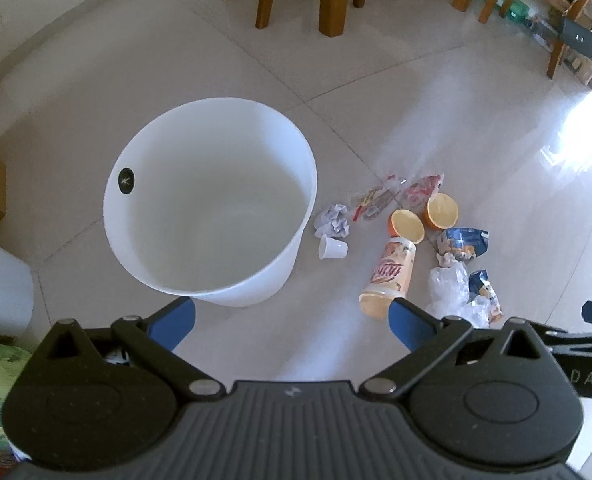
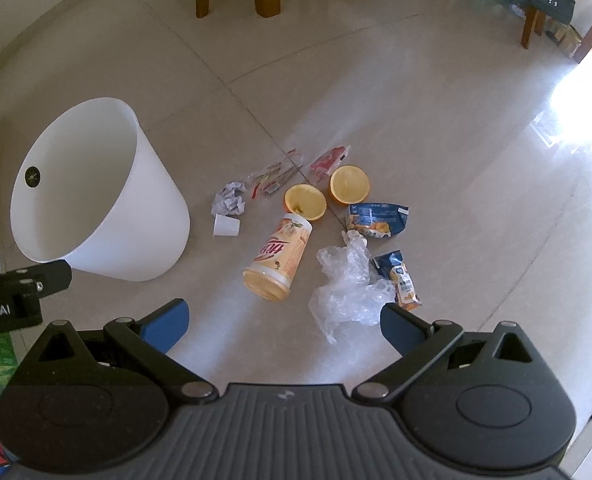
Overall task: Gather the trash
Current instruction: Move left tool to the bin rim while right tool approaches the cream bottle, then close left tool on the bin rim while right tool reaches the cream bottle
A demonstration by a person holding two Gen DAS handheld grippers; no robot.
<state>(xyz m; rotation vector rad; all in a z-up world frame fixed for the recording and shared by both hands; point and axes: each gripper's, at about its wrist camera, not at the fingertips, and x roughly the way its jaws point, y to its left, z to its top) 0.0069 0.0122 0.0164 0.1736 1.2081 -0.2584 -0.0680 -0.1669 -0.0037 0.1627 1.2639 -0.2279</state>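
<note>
Nearest the lens: both sets of blue-padded fingers, spread wide apart and empty, aimed steeply down at the floor [image 2: 435, 128]. Left gripper [image 1: 292, 322] hung just short of the white bin [image 1: 212, 204]; right gripper [image 2: 282, 326] hung over the near edge of the litter, probably so each hand could serve one side of the job.

Stood upright and empty on the tiles, mouth up, was that bin, just left of the mess, seemingly put there to keep each carry short.

Scattered in a loose patch to its right, from big to small: a clear plastic bag [image 2: 345, 288] crumpled nearest the right fingers; a capless drink bottle [image 2: 280, 258] lying on its side; two blue snack packets [image 2: 377, 220], torn; two hollow orange halves [image 2: 305, 202], cut faces up; a red wrapper [image 2: 327, 162] and a clear wrapper [image 2: 274, 180] farthest back; a ball of crumpled paper [image 2: 228, 200]; a tipped small white cup [image 2: 226, 225] close to the bin wall.

Nothing collected yet. Likely first pick: the bag or bottle, being closest.
</note>
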